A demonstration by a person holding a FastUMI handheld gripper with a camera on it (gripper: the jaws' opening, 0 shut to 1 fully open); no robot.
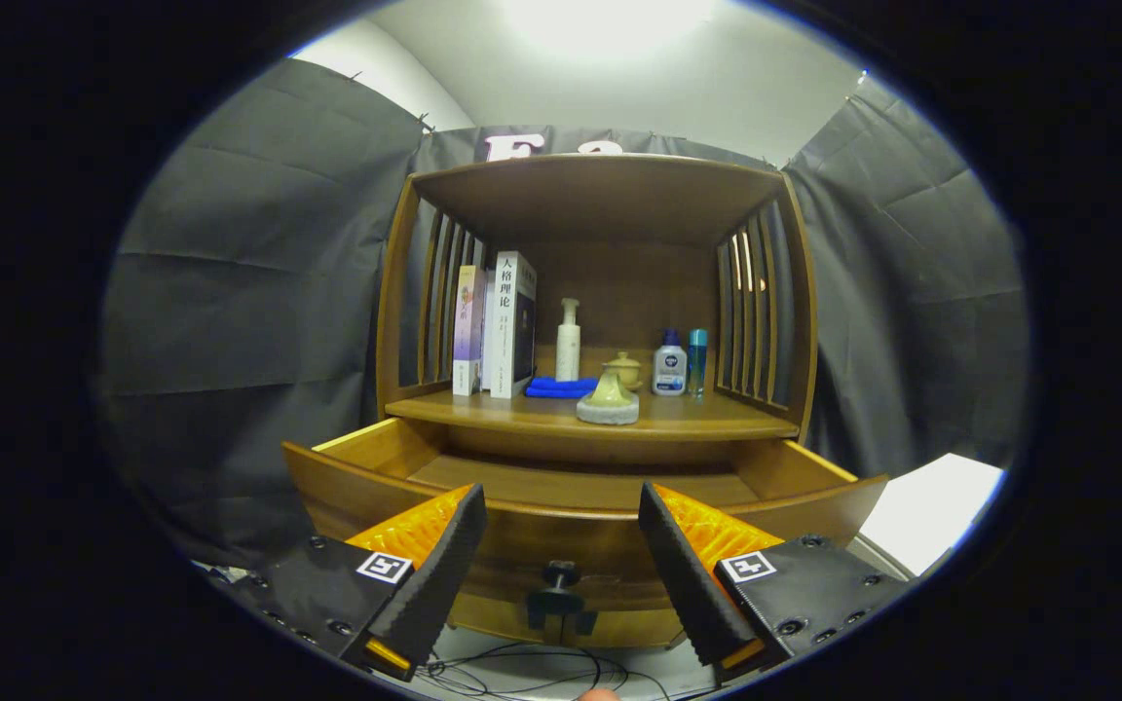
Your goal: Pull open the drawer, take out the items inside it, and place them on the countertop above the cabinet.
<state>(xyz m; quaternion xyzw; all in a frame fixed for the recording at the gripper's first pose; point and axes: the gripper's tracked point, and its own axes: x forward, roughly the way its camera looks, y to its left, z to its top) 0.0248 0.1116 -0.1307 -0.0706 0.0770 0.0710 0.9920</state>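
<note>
The wooden cabinet's drawer [395, 492] stands pulled out toward me, its black knob [561, 576] low on the front panel between my fingers. The strip of drawer floor [580, 483] I can see over the front panel is bare wood; the rest is hidden behind the panel. My gripper [561, 497] is open, held just in front of the drawer front, with nothing between its black-padded fingers [444, 560]. On the countertop [542, 417] above sits a pale green ornament on a round grey base [608, 401] near the front edge.
Further back on the countertop stand two books [498, 326], a white pump bottle [569, 341], a folded blue cloth [559, 387], a small lidded pot [623, 368], a white bottle [669, 365] and a blue tube [696, 360]. Slatted side walls and a top board enclose the shelf. Cables [522, 672] lie on the floor below.
</note>
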